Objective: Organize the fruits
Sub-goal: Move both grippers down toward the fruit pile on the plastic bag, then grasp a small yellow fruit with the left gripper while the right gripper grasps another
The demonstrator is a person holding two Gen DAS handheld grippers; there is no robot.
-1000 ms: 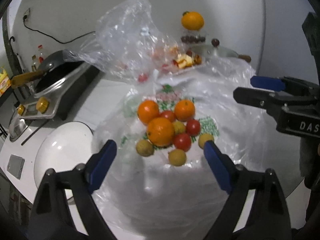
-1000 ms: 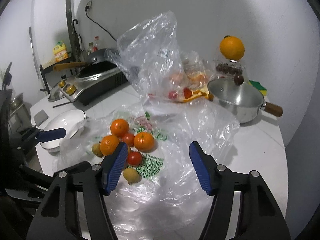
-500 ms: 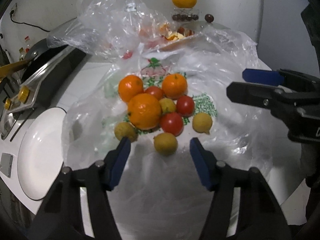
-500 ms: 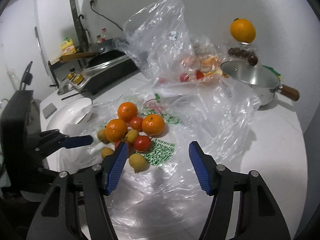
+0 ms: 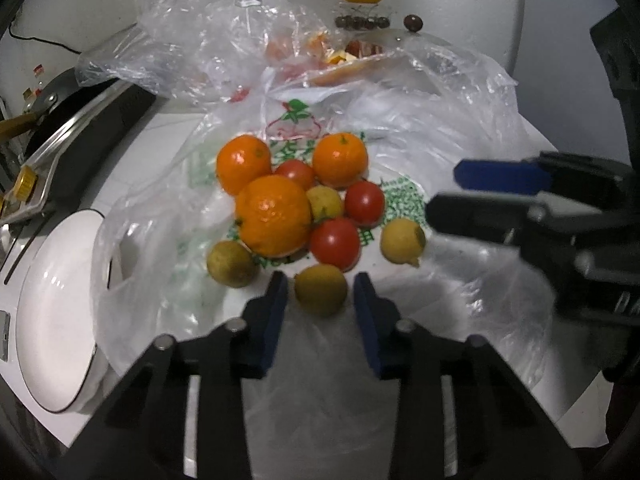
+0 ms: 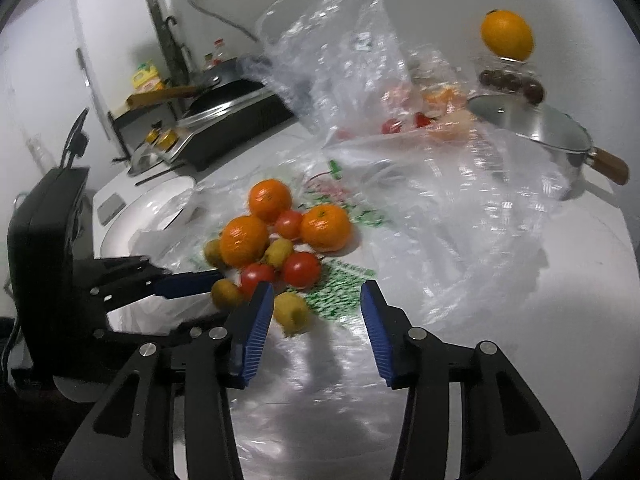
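The left gripper (image 5: 320, 292) brackets, apparently untouched, 1 small round yellow-green fruit (image 5: 320, 289) for picking; next its jaws must pinch, while the right gripper (image 6: 317, 312) hangs spread.

A white plate (image 5: 48, 312) sat at the counter's left edge beside a black stove (image 6: 236, 120); a lidded steel saucepan (image 6: 536, 128) stood far right.

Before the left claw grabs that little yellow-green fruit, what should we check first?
1. Small yellow-green fruit sits between the left claw fingers: ok.
2. Pads touching the fruit: not ok, gaps show on both sides.
3. Neighbouring tomato clear of the fingers: ok, though close.
4. Right claw out of the way: ok, open and off to the side.
5. White plate free to receive fruit: ok.
6. Plastic bag caught under the fingers: cannot tell.
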